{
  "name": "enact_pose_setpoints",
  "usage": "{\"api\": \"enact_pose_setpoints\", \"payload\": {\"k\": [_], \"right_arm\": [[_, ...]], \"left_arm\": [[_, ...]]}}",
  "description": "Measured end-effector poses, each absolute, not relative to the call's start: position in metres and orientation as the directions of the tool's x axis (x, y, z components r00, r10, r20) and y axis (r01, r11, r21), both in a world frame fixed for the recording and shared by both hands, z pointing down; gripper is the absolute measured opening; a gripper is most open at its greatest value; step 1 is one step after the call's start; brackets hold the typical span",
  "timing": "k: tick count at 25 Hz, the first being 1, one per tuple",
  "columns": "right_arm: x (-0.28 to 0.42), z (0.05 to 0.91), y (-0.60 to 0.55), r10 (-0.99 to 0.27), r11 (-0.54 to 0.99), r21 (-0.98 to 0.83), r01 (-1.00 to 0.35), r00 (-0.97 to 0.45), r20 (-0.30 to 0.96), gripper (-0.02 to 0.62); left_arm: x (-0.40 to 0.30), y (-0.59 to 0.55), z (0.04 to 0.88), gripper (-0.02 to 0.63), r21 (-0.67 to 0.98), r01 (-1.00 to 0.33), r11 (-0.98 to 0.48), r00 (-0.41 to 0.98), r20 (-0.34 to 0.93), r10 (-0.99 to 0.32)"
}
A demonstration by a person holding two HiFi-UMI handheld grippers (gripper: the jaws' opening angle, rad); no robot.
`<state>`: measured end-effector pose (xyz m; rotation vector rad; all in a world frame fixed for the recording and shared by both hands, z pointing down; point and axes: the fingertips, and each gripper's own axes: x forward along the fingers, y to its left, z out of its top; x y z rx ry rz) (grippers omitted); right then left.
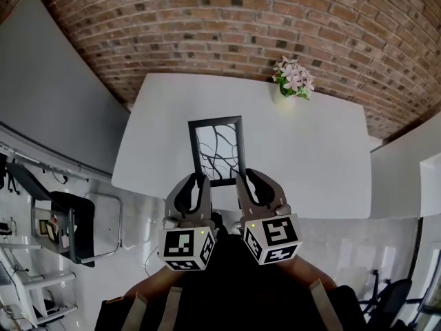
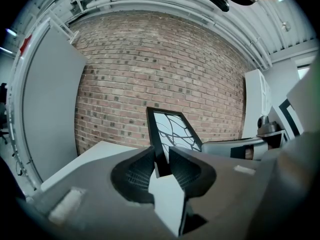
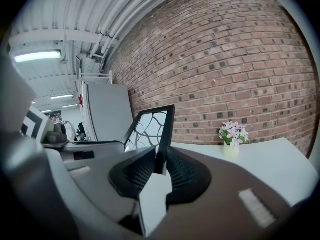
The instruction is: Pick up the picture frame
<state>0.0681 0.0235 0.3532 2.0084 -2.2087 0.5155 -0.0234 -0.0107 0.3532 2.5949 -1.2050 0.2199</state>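
Note:
A black picture frame point(image 1: 216, 150) with a branch pattern on its pane hangs tilted over the white table point(image 1: 317, 157), its far end toward the brick wall. My left gripper point(image 1: 200, 184) is shut on its near left corner, and my right gripper point(image 1: 241, 181) is shut on its near right corner. In the left gripper view the frame point(image 2: 172, 131) rises from between the pads point(image 2: 161, 160), which press its black edge. The right gripper view shows the same: the frame's edge point(image 3: 165, 129) is clamped between the pads point(image 3: 160, 160). The near edge is hidden by the fingers.
A small pot of pink flowers point(image 1: 293, 80) stands at the table's far right, close to the brick wall point(image 1: 227, 26). A grey panel point(image 1: 48, 95) borders the left side. Below it, a black chair point(image 1: 69, 226) and racks stand on the floor.

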Motion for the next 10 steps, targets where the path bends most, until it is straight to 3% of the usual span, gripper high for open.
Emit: {"api": "enact_pose_setpoints", "payload": {"k": [10], "right_arm": [[0.055, 0.362, 0.024, -0.939, 0.07, -0.172, -0.983, -0.123, 0.322, 0.067]], "left_arm": [[-0.037, -0.01, 0.362, 0.067, 0.196, -0.77, -0.608, 0.638, 0.262, -0.724]]}}
